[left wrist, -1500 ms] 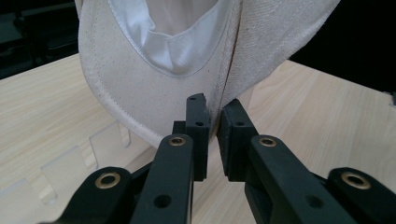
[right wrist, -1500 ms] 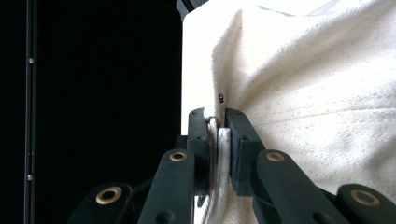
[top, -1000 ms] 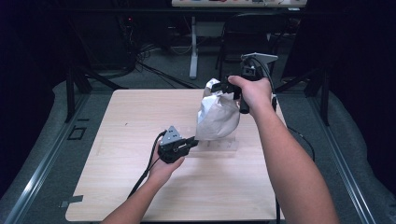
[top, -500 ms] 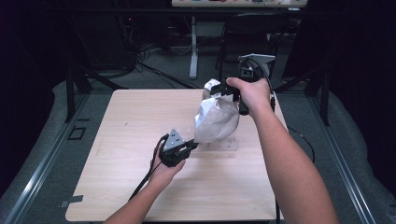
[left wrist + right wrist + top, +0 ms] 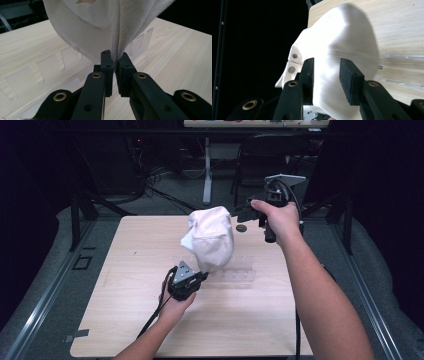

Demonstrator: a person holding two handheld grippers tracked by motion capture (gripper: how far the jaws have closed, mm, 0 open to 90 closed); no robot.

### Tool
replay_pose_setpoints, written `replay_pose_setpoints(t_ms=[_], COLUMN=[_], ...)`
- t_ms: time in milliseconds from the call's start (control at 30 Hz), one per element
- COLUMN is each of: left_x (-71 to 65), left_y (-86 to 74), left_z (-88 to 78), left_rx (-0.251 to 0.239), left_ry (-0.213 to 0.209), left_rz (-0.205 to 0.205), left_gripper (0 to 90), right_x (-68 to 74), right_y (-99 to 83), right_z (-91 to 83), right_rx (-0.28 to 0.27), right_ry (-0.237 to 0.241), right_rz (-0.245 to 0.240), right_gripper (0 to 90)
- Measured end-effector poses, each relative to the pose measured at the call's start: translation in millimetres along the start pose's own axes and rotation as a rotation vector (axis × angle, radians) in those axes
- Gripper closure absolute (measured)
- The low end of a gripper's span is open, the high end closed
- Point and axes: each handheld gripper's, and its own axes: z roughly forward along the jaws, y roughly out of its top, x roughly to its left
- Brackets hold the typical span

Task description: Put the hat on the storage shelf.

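I have the left gripper clamped on the lower edge of the white cloth; in the left gripper view its jaws are pressed together on a stitched seam of the fabric, which rises straight up from the pads. The cloth hangs in the air above the middle of the counter, bunched into a rounded shape, with its bottom pinched at about 7 o'clock of the bundle and its top leaning toward 1 o'clock.

My right gripper sits at 2 o'clock from the cloth, near the far right corner of the counter. Its jaws have just been opening, and in the right gripper view they stand apart, with the cloth blurred beyond them and showing through the gap; I see no pad pressing on the fabric. Two small snap buttons show on a folded edge of the cloth at the left of that view.

A clear plastic rack with slots lies flat on the counter just under and at 4 o'clock of the cloth; its cut-outs show behind the fabric in the left gripper view. A small dark round thing rests on the counter near the right gripper.
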Motion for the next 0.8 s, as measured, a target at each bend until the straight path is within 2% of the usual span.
replay_pose_setpoints(t_ms=[167, 200, 233, 300, 333, 367, 433, 467, 500, 533, 567, 600, 633, 667, 733, 767, 800], left_x=[3.9, 5.9, 6.8, 5.0, 5.0, 6.9, 6.7, 5.6, 5.6, 8.2, 8.2, 7.8, 5.2, 5.9, 10.5, 7.9, 8.0], left_y=[-14.1, -19.4, -23.3, -26.0, -26.0, -25.6, -25.6, -25.6, -25.5, -25.5, -25.5, -26.2, -27.3, -28.9, -31.5, -33.2, -34.6], left_z=[3.2, 5.3, 6.5, 5.9, 5.9, 6.5, 6.3, 5.6, 4.9, 4.1, 4.1, 3.3, 2.4, 1.6, -0.4, -2.3, -5.0], left_rx=[0.029, 0.035, 0.041, 0.035, 0.035, 0.029, 0.032, 0.038, 0.041, 0.041, 0.041, 0.05, 0.061, 0.072, 0.086, 0.093, 0.103], left_ry=[-0.004, -0.008, -0.03, -0.033, -0.033, -0.031, -0.029, -0.031, -0.026, -0.021, -0.021, -0.022, -0.033, -0.032, -0.032, -0.03, -0.027], left_rz=[-0.018, -0.052, -0.082, -0.117, -0.117, -0.084, -0.084, -0.099, -0.095, -0.061, -0.061, -0.073, -0.122, -0.126, -0.083, -0.126, -0.136], left_gripper=[85.4, 85.4, 85.4, 85.4, 85.3, 85.3, 84.9, 84.5, 84.1, 82.2, 80.6, 79.2, 79.2, 77.9, 72.6, 72.6, 70.7], right_x=[-2.1, -2.5, -3.6, -5.9, -5.9, -6.6, -8.1, -9.0, -9.3, -10.1, -10.1, -11.3, -11.3, -11.9, -14.3, -14.3, -15.1], right_y=[-0.4, -0.4, -0.4, -1.0, -1.0, -1.2, -1.9, -2.3, -2.6, -3.8, -3.8, -4.7, -4.7, -5.2, -7.2, -7.2, -7.7], right_z=[-3.2, -3.6, -4.6, -5.0, -5.0, -4.6, -4.4, -4.3, -4.3, -4.1, -4.1, -4.6, -4.6, -4.5, -5.7, -5.7, -6.6], right_rx=[0.001, -0.001, 0.001, -0.002, -0.002, -0.003, -0.002, -0.002, -0.002, -0.005, -0.005, 0.001, 0.001, -0.003, 0.001, 0.001, 0.007], right_ry=[-0.013, -0.014, -0.018, -0.02, -0.02, -0.023, -0.046, -0.049, -0.048, -0.055, -0.055, -0.068, -0.068, -0.071, -0.087, -0.087, -0.091], right_rz=[0.0, 0.0, -0.001, 0.006, 0.006, 0.004, -0.005, -0.013, -0.01, -0.018, -0.018, -0.027, -0.027, -0.03, -0.039, -0.039, -0.043], right_gripper=[65.4, 65.4, 65.3, 65.1, 65.1, 65.1, 65.0, 64.9, 64.7, 64.1, 64.1, 63.5, 63.5, 63.3, 63.1, 63.1, 63.0])
